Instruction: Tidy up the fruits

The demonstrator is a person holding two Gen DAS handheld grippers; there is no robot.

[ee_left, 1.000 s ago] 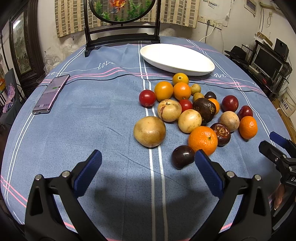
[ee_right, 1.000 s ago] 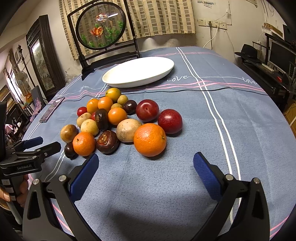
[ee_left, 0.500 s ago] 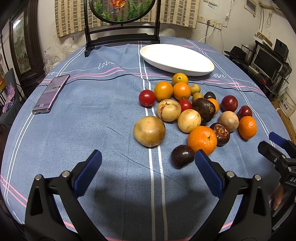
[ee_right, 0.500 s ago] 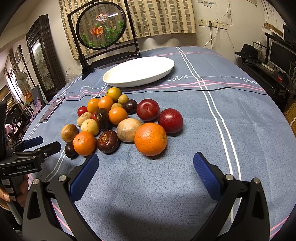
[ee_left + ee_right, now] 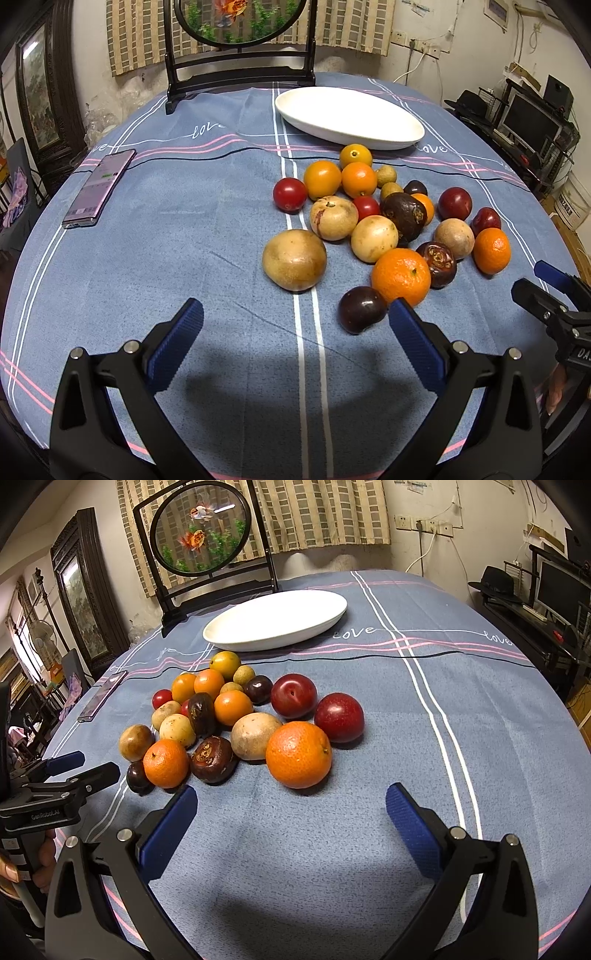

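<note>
Our left gripper hangs with jaws spread wide and empty over the blue tablecloth, and our right gripper is likewise released and empty. Just ahead of the left jaws lie a dark plum and a tan round fruit; just ahead of the right sits a large orange, two red plums behind it. The whole fruit pile rests loose on the cloth, near the bare white plate beyond. A phone lies well apart to the left
</note>
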